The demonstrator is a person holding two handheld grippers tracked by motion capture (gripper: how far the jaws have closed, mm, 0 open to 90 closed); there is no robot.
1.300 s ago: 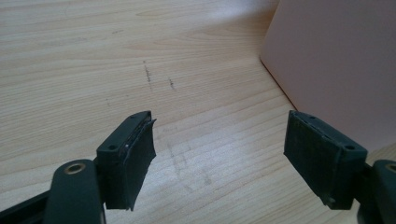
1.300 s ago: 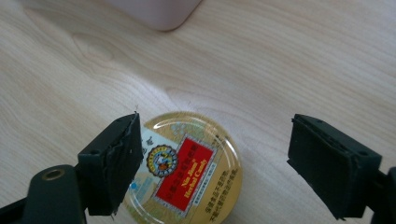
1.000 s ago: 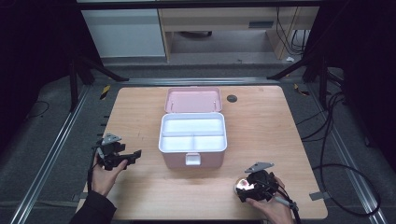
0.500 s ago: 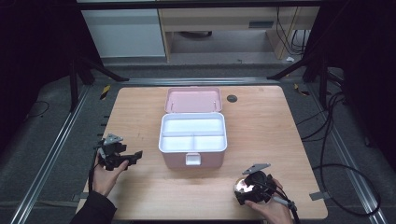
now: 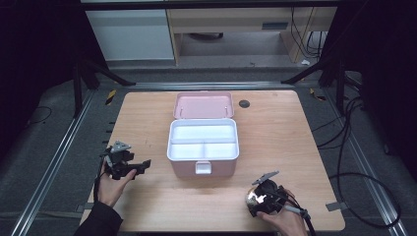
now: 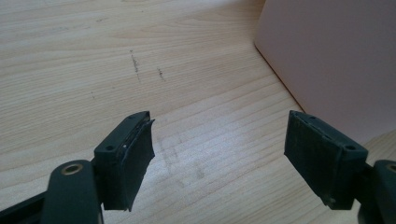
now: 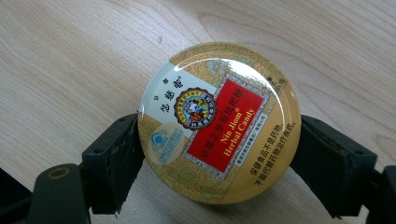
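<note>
Resting at the front right of the pale wooden bench [image 5: 305, 132], the right tongs [image 5: 255, 200] have a round gold candy tin with a red label [image 7: 219, 122] between their two black jaws, one pad on either side of the tin's rim. Those jaws have just been closing a little, and in the right gripper view the pads appear to touch the tin, which lies flat on the wood. Over at the front left, the left tongs [image 6: 219, 144] stand wide apart with nothing between them, just bare wood, and beside them rises the wall of the pink plastic box [image 5: 203, 147]. This box sits mid-bench with its lid laid back, its white compartments showing.
</note>
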